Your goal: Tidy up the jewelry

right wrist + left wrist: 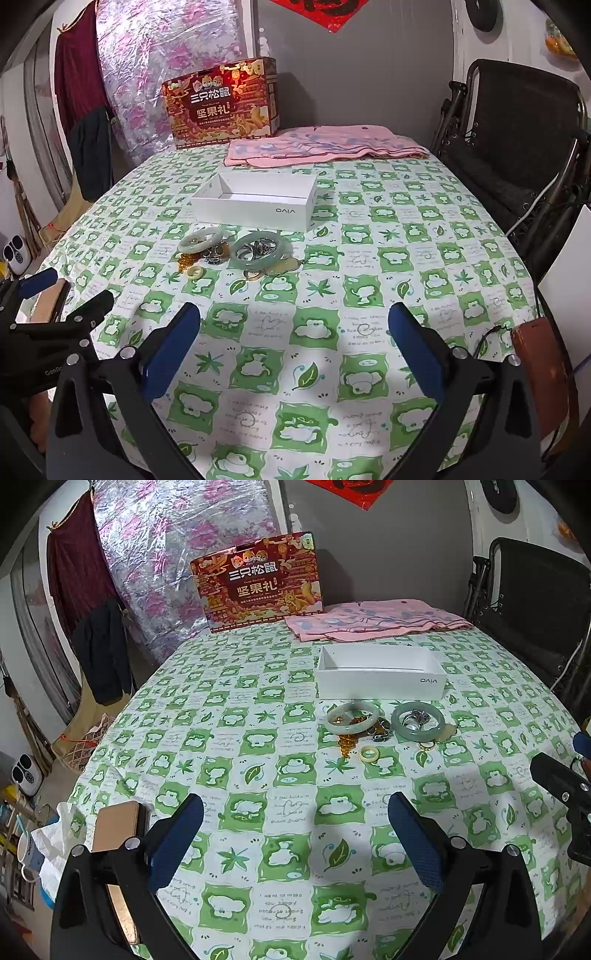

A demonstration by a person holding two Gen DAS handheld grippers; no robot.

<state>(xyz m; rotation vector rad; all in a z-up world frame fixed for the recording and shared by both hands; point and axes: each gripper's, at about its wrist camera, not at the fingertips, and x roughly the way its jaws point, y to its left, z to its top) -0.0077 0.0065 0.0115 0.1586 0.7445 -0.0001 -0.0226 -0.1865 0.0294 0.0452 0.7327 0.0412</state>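
Note:
A heap of jewelry lies on the green-and-white tablecloth just in front of an open white box [380, 686] [255, 212]. It holds a pale jade bangle [352, 718] [201, 240], a greener bangle [418, 722] [260, 251] with silver rings inside it, a small cream ring [369, 753] [194, 273] and amber beads [347, 744]. My left gripper [295, 812] hovers open well short of the heap, nothing between its fingers. My right gripper [293, 325] is likewise open and empty, nearer than the heap and to its right.
A red gift box [258, 583] [221, 103] and a folded pink cloth [373, 622] [321, 146] sit at the table's far edge. A tan phone [118, 830] lies at the near left, a dark chair [517, 147] stands at the right.

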